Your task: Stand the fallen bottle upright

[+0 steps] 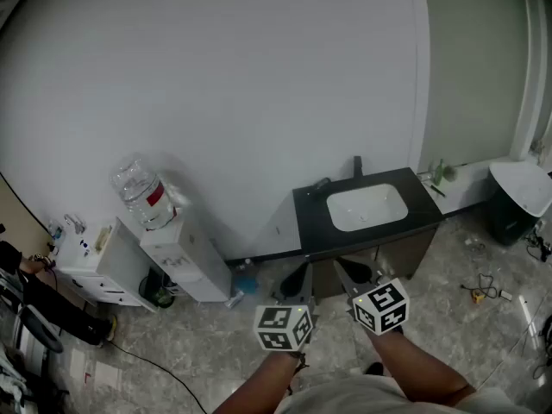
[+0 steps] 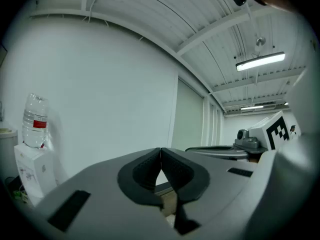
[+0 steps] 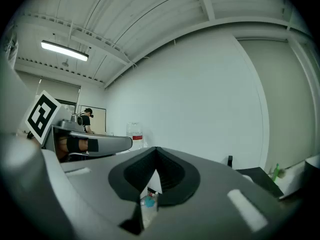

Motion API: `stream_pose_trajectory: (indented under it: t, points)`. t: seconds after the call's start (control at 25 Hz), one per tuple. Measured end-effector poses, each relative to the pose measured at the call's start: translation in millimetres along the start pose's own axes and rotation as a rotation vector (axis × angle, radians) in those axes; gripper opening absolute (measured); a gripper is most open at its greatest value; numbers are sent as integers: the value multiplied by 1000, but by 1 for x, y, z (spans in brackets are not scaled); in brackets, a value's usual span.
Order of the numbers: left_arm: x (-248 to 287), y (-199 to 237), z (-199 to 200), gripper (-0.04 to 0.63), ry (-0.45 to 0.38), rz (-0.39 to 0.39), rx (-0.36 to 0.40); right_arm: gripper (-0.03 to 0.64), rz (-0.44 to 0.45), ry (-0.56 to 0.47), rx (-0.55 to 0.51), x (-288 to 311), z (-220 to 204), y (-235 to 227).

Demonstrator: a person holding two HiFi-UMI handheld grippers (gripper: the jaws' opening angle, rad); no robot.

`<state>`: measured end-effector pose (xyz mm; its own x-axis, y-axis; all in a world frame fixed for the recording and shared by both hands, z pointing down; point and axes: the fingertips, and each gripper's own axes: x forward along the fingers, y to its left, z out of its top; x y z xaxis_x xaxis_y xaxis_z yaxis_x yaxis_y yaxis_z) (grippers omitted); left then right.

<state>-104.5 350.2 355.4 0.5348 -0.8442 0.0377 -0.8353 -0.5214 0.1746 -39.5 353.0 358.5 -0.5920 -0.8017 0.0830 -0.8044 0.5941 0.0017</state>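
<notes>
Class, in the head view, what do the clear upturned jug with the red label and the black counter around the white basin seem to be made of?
The clear upturned jug: probably transparent plastic, since it looks see-through with glints. The black counter: smooth and dark, perhaps stone or laminate; unclear which.

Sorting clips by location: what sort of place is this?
Likely an office pantry or utility room: sink in a black counter, water dispenser by the wall, loose cables on the floor.
</notes>
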Motion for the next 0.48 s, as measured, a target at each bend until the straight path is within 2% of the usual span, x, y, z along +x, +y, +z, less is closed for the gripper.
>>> stream_pose_trajectory:
  t: [0.48]
  points:
    - [7,9,3,8,-2,-9,1,2,-4,-10,2,10,1,-2]
